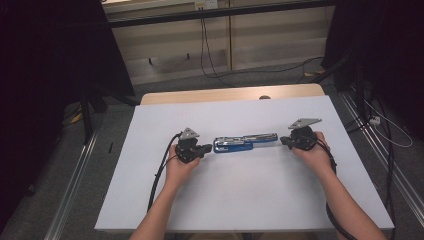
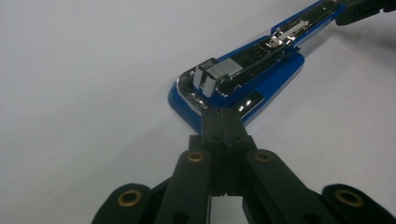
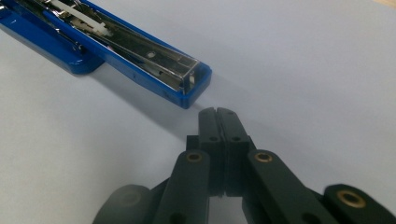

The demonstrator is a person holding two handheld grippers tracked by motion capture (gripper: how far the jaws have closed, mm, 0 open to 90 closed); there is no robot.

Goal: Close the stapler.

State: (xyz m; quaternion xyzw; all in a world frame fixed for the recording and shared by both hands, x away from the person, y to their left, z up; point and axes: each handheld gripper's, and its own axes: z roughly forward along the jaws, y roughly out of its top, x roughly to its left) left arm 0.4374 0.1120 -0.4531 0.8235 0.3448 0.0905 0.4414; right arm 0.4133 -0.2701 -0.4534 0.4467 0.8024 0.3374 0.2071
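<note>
White table; closed tools flanking stapler

- One blue stapler, swung open flat, at the middle of the white table.
- Two black grippers: the left gripper at the stapler's left end, the right gripper just off its right end.
- Two hands, one on each gripper.

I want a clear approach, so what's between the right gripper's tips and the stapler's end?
Bare white table alone: the right gripper view shows the right gripper just short of the stapler.
</note>
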